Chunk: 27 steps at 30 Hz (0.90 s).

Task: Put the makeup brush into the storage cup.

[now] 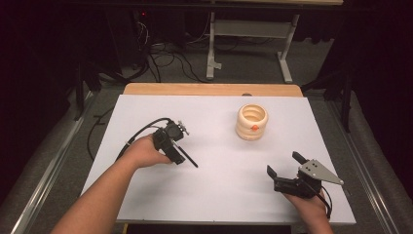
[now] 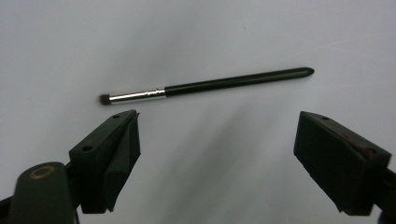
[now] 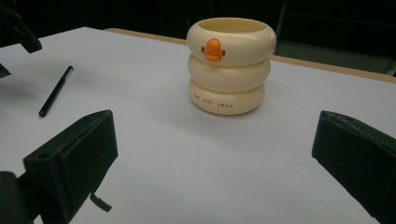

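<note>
- Forearms come in over the desk's (image 1: 146, 204) near edge; that white desk is the largest thing, with bare wood along its far edge.
- Cup (image 1: 252, 122): cream, ringed, with an orange mark, standing upright toward the far right corner, well apart from both tongs.
- Right tongs (image 1: 285, 168): near the near right corner, jaws wide apart and empty, aimed at the cup.
- Left tongs (image 1: 182, 146): left of the middle, jaws spread with nothing between them, hovering over the brush.
- Brush (image 2: 205, 85): thin, black-handled, with a silver ferrule, lying flat on the desk left of centre. In the left gripper view it lies just beyond the jaw tips, crosswise to them, bristle end near one jaw.
- Risk: the brush is not yet between the jaws, so closing now would likely catch nothing or nudge it away.
- Risk: the handle is thin and round, so an off-centre pinch may let it roll or pivot out.
</note>
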Each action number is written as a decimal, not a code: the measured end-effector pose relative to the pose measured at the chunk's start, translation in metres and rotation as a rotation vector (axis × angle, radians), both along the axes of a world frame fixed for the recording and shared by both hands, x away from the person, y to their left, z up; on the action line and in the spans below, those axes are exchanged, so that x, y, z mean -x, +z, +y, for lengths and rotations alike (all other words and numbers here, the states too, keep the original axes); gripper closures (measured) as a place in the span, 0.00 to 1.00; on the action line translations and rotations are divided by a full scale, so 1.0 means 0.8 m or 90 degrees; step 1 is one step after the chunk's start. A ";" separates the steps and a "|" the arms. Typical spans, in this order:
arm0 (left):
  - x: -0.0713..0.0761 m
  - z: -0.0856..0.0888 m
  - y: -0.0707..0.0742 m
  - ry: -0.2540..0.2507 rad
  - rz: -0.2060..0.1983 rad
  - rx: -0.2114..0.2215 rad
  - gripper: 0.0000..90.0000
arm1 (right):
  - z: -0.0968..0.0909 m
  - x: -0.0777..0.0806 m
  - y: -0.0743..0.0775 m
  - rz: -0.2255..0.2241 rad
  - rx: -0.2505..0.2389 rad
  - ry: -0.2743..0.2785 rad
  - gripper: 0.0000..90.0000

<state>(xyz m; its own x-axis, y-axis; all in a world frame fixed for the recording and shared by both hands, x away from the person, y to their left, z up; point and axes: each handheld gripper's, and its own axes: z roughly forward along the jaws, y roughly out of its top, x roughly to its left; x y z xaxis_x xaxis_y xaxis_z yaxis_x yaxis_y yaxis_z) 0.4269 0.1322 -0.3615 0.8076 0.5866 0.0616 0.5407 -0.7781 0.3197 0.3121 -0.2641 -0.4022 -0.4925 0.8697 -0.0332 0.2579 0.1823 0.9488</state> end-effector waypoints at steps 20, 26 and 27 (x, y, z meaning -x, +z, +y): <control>-0.026 -0.020 0.015 -0.079 -0.016 -0.054 0.01 | -0.001 -0.001 -0.001 0.004 0.004 0.002 0.02; -0.029 -0.020 0.004 -0.106 -0.023 -0.067 0.01 | 0.000 -0.002 -0.002 0.005 0.005 0.005 0.02; -0.030 -0.020 0.003 -0.106 -0.022 -0.070 0.01 | 0.000 -0.002 -0.002 0.005 0.005 0.005 0.02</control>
<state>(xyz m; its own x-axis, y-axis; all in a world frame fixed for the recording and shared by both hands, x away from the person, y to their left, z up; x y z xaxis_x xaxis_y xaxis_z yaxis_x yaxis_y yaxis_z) 0.4512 0.1162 -0.3594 0.8893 0.4332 0.1468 0.3918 -0.8870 0.2442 0.3138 -0.2643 -0.4037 -0.4994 0.8656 -0.0360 0.2636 0.1914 0.9455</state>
